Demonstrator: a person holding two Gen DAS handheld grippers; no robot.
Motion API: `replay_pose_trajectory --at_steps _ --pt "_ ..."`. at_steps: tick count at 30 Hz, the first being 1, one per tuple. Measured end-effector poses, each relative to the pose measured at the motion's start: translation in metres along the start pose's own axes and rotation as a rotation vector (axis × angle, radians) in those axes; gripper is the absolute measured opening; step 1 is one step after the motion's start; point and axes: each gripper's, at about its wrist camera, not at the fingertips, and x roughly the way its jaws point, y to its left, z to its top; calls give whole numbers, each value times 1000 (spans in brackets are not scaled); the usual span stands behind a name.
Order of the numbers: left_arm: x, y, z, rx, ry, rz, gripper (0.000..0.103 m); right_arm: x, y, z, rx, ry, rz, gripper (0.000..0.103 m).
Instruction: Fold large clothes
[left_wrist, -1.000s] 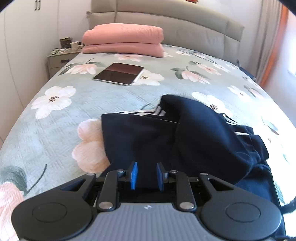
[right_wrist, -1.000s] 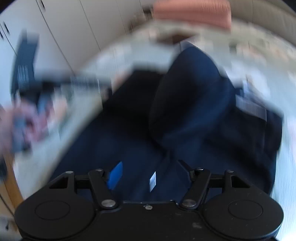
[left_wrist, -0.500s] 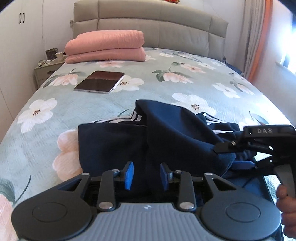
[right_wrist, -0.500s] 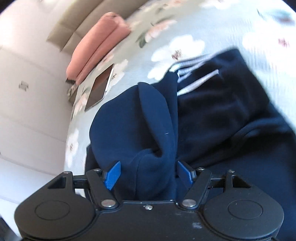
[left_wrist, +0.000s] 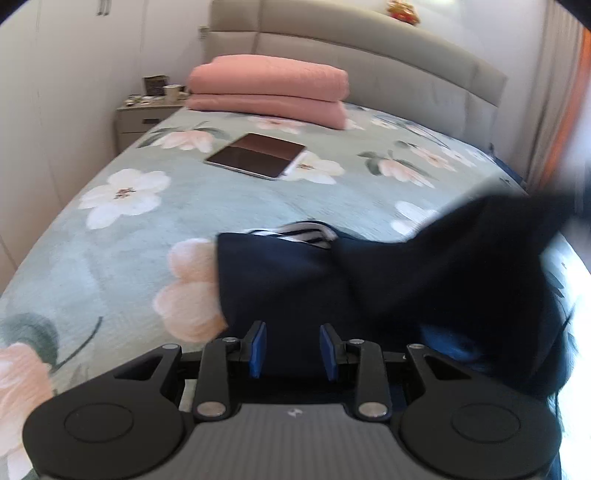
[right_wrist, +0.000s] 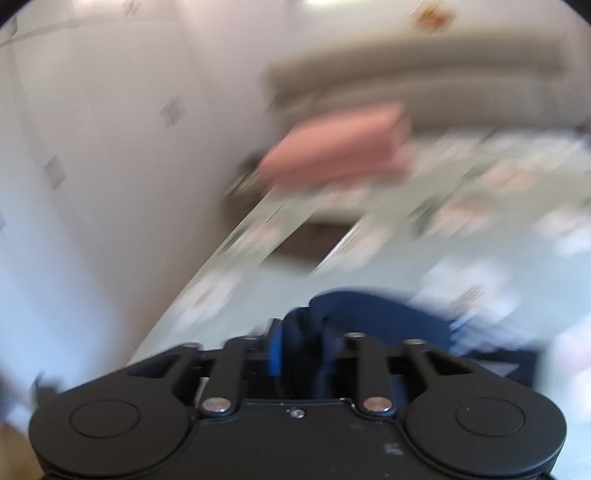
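A dark navy garment (left_wrist: 369, 280) with white stripes lies on the floral bed near its front edge. In the left wrist view, part of it is pulled up and to the right, blurred. My left gripper (left_wrist: 291, 349) hovers over the garment's near edge with its blue pads apart and navy cloth between them; I cannot tell whether they grip it. My right gripper (right_wrist: 303, 350) is shut on a bunched fold of the navy garment (right_wrist: 373, 314) and holds it above the bed. The right wrist view is motion-blurred.
A dark tablet (left_wrist: 256, 155) lies on the bedspread (left_wrist: 110, 258) beyond the garment. Folded pink blankets (left_wrist: 269, 86) sit by the grey headboard (left_wrist: 369, 48). A nightstand (left_wrist: 142, 116) with small items stands at the back left. White wardrobes line the left wall.
My right gripper has closed on a fold of the garment and swung it up and right, fast. My left gripper stayed at the garment's near edge, its pads slightly wider.
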Motion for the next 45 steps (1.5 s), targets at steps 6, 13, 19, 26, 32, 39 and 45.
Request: replay_pose_trajectory --at_steps 6,13,19,26,32,39,45 --pt "-5 11 9 44 -7 -37 36 42 -1 -83 7 298 -15 57" --pt "31 -40 13 85 22 -364 33 19 -44 -76 -3 78 -291 27" --pt "113 -40 -16 80 129 -249 13 74 -71 -106 27 188 -407 15" --pt "103 34 -40 -166 196 -168 10 30 -78 -159 3 265 -410 16" --pt "61 20 -25 -148 118 -153 10 11 -97 -104 -108 16 -487 18" --pt "70 -29 -8 -60 111 -256 16 90 -113 -42 -213 -93 -451 18" --pt "91 -16 -44 -136 218 -162 7 134 -138 -50 -239 44 -492 14"
